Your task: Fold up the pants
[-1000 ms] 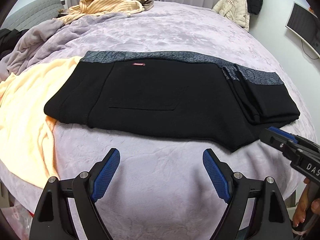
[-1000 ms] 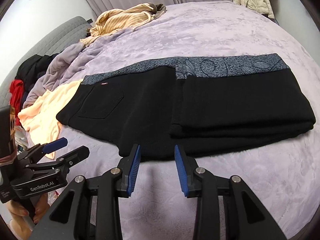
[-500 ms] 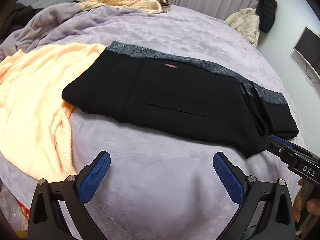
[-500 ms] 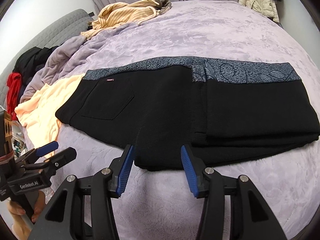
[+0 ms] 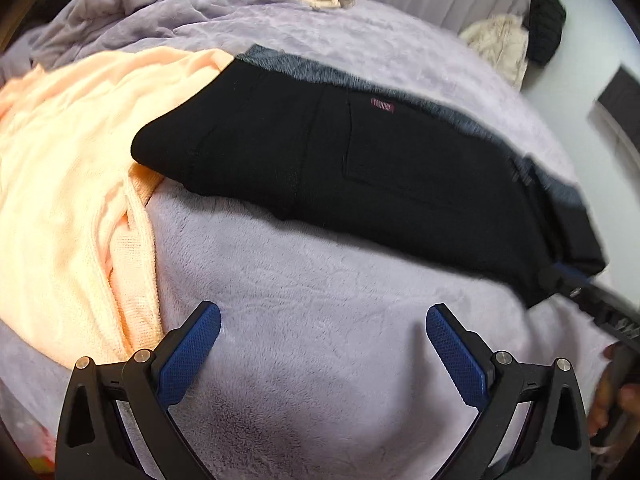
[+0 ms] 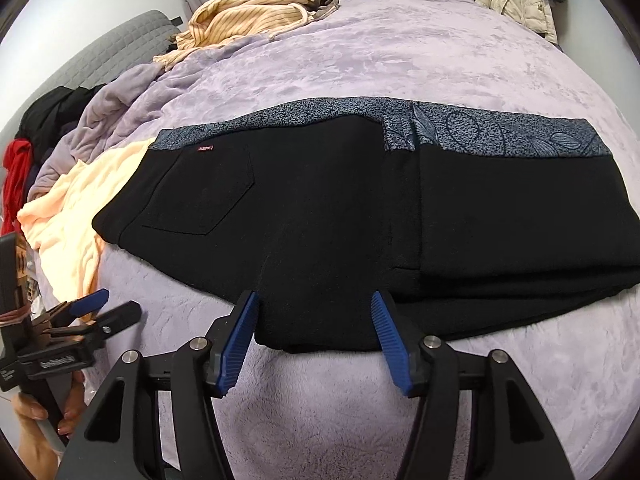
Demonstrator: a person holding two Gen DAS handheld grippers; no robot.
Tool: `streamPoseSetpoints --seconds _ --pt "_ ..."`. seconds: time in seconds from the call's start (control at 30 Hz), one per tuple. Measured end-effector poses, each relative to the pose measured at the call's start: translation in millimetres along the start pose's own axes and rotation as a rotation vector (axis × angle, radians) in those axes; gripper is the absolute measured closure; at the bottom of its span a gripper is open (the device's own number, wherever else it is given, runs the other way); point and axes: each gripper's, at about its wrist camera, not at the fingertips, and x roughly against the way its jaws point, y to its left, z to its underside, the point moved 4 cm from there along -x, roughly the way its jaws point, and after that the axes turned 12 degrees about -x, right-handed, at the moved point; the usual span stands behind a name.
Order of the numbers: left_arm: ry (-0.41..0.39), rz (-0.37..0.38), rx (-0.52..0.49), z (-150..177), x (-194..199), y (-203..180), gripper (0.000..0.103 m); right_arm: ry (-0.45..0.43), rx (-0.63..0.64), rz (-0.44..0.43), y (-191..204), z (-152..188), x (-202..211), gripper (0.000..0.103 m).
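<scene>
Pants [image 6: 340,216]: we see them black, folded across the lavender bedspread [image 6: 400,60], patterned grey band at 12 o'clock edge, pocket toward 9.
Right gripper [image 6: 316,332]: we note its fingers spread, straddling the pants' near hem at 6 o'clock, gripping nothing.
Left gripper [image 5: 322,344]: fingers spread wide over bare bedspread, pants at 1 o'clock.
Peach blanket [image 5: 68,184]: at 9 o'clock, under the pants' end.

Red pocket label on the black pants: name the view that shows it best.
The right wrist view. There the red label is sharp, above the back pocket of the pants. In the left wrist view it is larger but blurred.
</scene>
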Motion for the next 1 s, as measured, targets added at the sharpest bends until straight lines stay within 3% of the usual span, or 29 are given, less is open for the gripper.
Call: streamPoseSetpoints --seconds 0.1,0.17,0.4,0.57,0.73,0.93,1.0 --pt "-0.076 0.137 0.139 -4.1 13.2 18.5 0.0 0.006 -0.011 -0.009 -0.3 1.2 -4.1 0.038" --pt "-0.102 0.183 0.194 -8.8 17.1 28.3 0.0 0.008 -0.017 -0.014 -0.1 1.0 -6.4 0.036" --pt "-0.101 0.208 0.22 -28.7 4.9 38.8 0.0 0.011 -0.001 0.003 4.6 0.1 -11.7 0.031" --pt "-0.095 0.31 0.274 -40.6 -13.2 43.2 0.0 0.016 0.003 -0.001 1.9 -0.6 -11.7 0.031" --pt "-0.114 0.361 0.297 -52.0 -24.0 43.3 0.0 0.018 0.007 0.004 2.3 -1.3 -13.1 0.031" --pt "-0.089 0.354 0.355 -66.2 -33.5 47.8 0.0 0.018 0.005 0.004 1.8 -1.3 -13.4 0.031" --pt "-0.117 0.333 0.334 -71.9 -26.0 41.8 0.0 0.018 0.01 0.005 1.8 -1.2 -13.8 0.031"
